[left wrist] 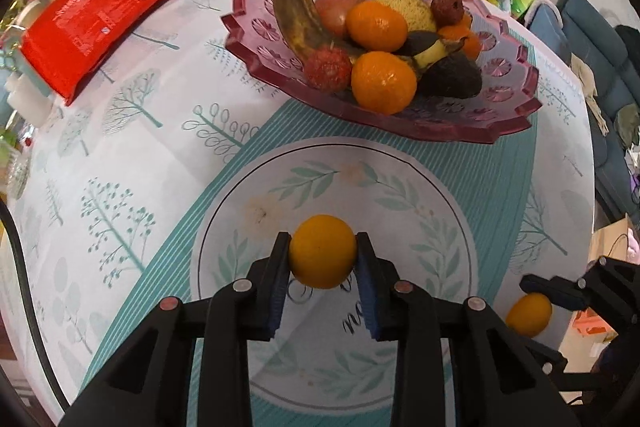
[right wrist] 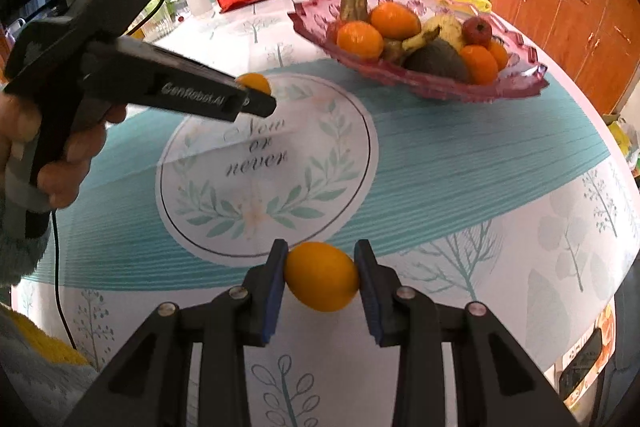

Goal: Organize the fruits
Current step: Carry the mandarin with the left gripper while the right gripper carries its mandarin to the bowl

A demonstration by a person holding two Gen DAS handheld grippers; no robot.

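Squeezing round, smooth fruit near the fingertips, you risk either one popping out on the way to the bowl, which is already heaped. Your left gripper is clamped on one kumquat, your right gripper on another kumquat, each above the table.

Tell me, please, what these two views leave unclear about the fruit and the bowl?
- Right wrist view: left tongs cover most of their yellow fruit.
- Left wrist view: frame edge cuts the right tongs.
- Both views: piled fruit hides the pink bowl floor.
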